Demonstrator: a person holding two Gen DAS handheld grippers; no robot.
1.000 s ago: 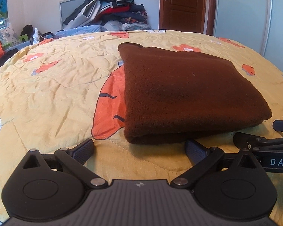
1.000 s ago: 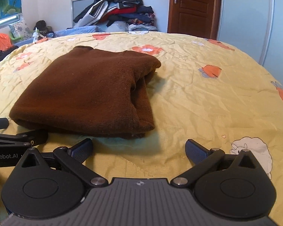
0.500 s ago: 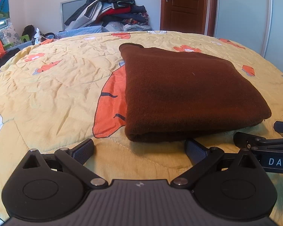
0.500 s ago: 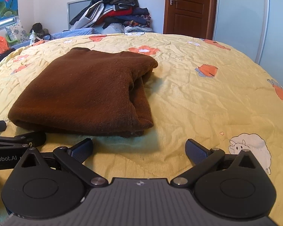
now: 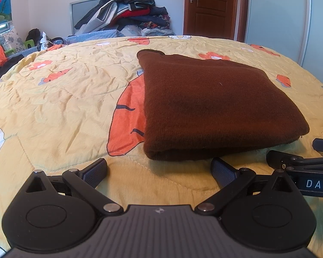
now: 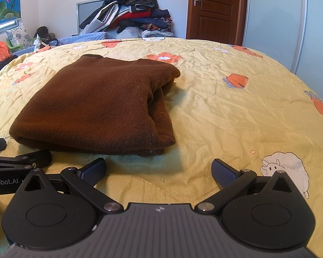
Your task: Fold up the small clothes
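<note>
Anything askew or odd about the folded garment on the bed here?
Nothing serious. The brown knitted sweater lies folded on the yellow patterned quilt; only its right edge bunches loosely, layers slightly uneven.

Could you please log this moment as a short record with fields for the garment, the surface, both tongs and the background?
garment: brown sweater, folded into a compact rectangle, lying flat
surface: yellow quilt with orange flower and white sheep prints, wrinkled
left tongs: open, holding nothing, just short of the sweater's near edge
right tongs: open, holding nothing, near the sweater's near right corner
contact: neither pair touches the sweater
background: clothes pile against the far wall, wooden door shut
</note>
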